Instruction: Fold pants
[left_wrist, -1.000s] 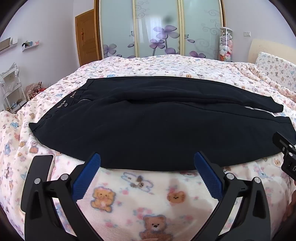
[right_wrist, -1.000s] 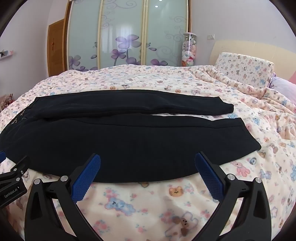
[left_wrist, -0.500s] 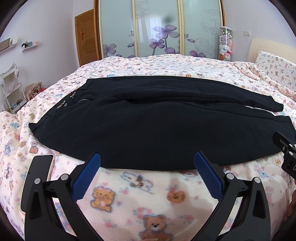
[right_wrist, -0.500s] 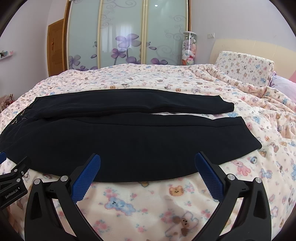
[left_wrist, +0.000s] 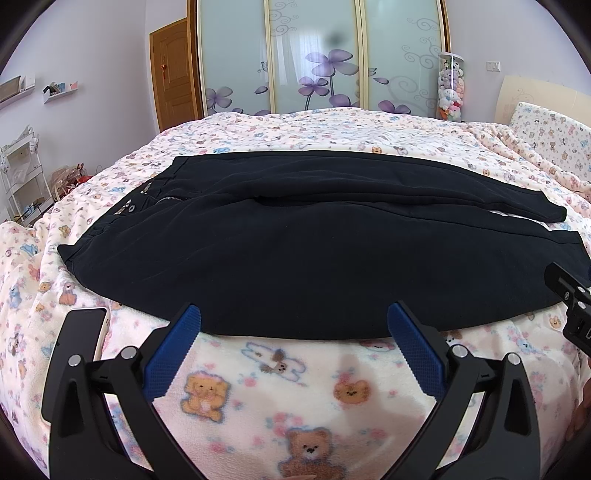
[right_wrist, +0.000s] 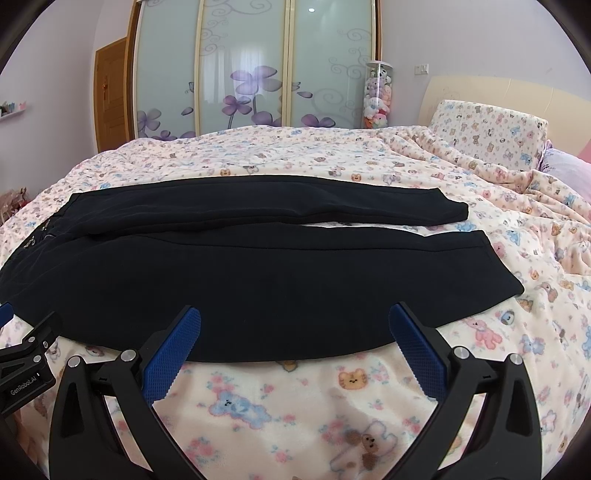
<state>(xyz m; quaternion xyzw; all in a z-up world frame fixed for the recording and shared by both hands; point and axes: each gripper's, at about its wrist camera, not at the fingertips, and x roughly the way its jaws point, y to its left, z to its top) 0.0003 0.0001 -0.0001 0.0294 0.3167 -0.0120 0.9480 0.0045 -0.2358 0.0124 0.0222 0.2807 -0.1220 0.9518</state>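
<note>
Black pants (left_wrist: 314, 251) lie flat across the bed, waistband at the left, both legs running to the right; they also show in the right wrist view (right_wrist: 258, 273). The far leg lies slightly apart from the near leg at the cuffs. My left gripper (left_wrist: 293, 347) is open and empty, hovering just short of the pants' near edge. My right gripper (right_wrist: 295, 347) is open and empty, also just short of the near edge, further toward the cuffs. Each gripper's body shows at the edge of the other's view.
The bed is covered by a pink bear-print blanket (left_wrist: 280, 398). A phone (left_wrist: 92, 328) lies on it near my left finger. A pillow (right_wrist: 487, 129) and headboard are at the right. A wardrobe with sliding doors (left_wrist: 317, 55) stands beyond the bed.
</note>
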